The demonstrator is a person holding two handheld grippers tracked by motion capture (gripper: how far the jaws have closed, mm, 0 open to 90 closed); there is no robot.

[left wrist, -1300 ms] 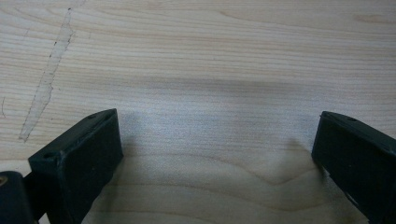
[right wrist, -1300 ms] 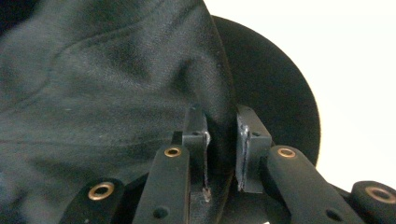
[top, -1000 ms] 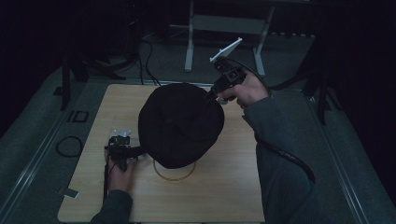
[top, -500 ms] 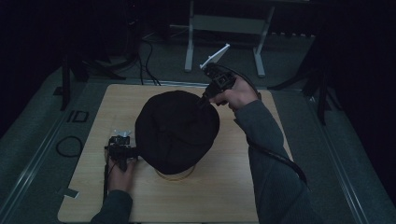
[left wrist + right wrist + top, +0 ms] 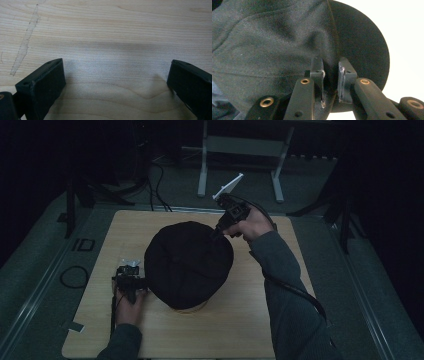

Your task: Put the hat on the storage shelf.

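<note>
Lying across the middle of the wooden table (image 5: 280, 330), covering a pale ring-shaped base peeking out at 6 o'clock, too hidden to identify: black cap (image 5: 187, 265). Pinching the cap's edge fold at its 2 o'clock side, jaws clamped on the fabric, fingertips buried in cloth: right gripper (image 5: 218, 231). Resting at the cap's 9 o'clock, jaws spread wide over bare wood, gripping nothing: left gripper (image 5: 131, 281).

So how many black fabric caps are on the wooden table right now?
1. The black fabric cap sits mid-table over a round stand whose rim shows beneath it, its far edge pinched by the right gripper. Anything beneath the cap is hidden.
</note>
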